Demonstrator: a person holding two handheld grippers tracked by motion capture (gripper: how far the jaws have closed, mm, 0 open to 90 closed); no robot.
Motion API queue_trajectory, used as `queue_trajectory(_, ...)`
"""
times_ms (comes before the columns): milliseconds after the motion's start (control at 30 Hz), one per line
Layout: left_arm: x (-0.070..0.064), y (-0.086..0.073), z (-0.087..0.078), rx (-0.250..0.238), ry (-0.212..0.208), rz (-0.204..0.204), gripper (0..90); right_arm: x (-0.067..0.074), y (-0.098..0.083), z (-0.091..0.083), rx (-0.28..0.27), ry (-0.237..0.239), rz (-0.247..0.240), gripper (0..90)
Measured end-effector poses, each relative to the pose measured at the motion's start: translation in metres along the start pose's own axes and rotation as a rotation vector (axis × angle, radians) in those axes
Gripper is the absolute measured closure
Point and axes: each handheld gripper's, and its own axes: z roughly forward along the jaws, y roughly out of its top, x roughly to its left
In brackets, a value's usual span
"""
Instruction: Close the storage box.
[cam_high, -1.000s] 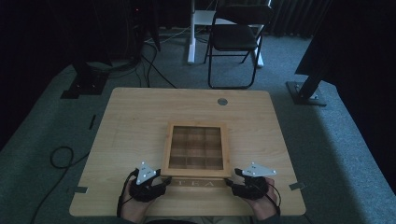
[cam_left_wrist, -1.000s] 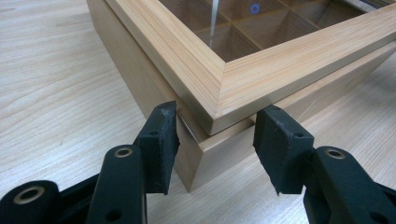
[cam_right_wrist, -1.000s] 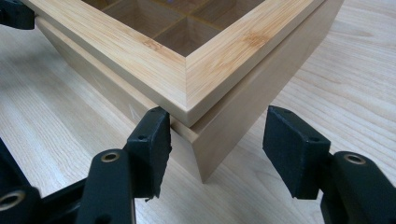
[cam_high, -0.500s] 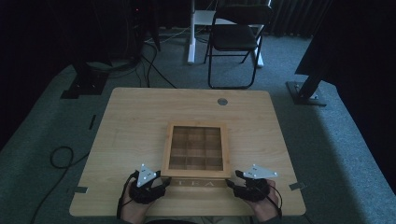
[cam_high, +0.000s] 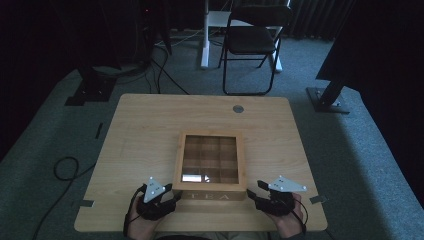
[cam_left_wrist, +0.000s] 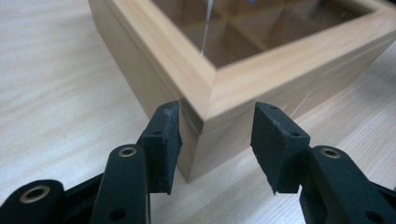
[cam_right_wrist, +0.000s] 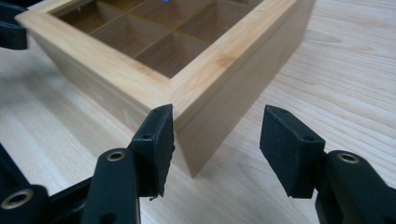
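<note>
At the near edge of the desk (cam_high: 145, 125), two hands hold two grippers. The left gripper (cam_high: 167, 192) sits at about 7 o'clock from the middle of the desk. In the left gripper view its jaws are wide apart, one on each side of the near left corner of the wooden box (cam_left_wrist: 243, 79). One jaw looks very close to the box side, but I cannot tell if it touches.

The right gripper (cam_high: 257, 192) sits at about 5 o'clock. In the right gripper view its jaws are wide apart too, with the near right corner of the box (cam_right_wrist: 205, 79) between them.

The box (cam_high: 210, 165) rests in the middle of the desk, a bit toward the near side. It says TEA on its front. Its see-through lid is down, with little square spaces under it.

Farther off, at 12 o'clock, a small round grey cap (cam_high: 238, 108) sits in the desk top. Beyond the desk a black folding chair (cam_high: 252, 42) stands on the carpet.
</note>
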Motion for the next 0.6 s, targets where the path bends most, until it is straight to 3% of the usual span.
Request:
queue_trajectory(167, 0.006, 0.005, -0.006, -0.027, 0.012, -0.014, 52.2, -0.005, 0.001, -0.001, -0.003, -0.007, 0.012, 43.5)
queue_trajectory(367, 0.013, 0.007, -0.007, -0.025, 0.016, -0.024, 50.9, -0.011, 0.009, 0.001, -0.005, -0.026, 0.0, 43.1)
queue_trajectory(600, 0.019, 0.011, -0.011, -0.047, 0.043, -0.028, 51.3, -0.026, 0.025, 0.006, -0.015, -0.063, -0.001, 43.0)
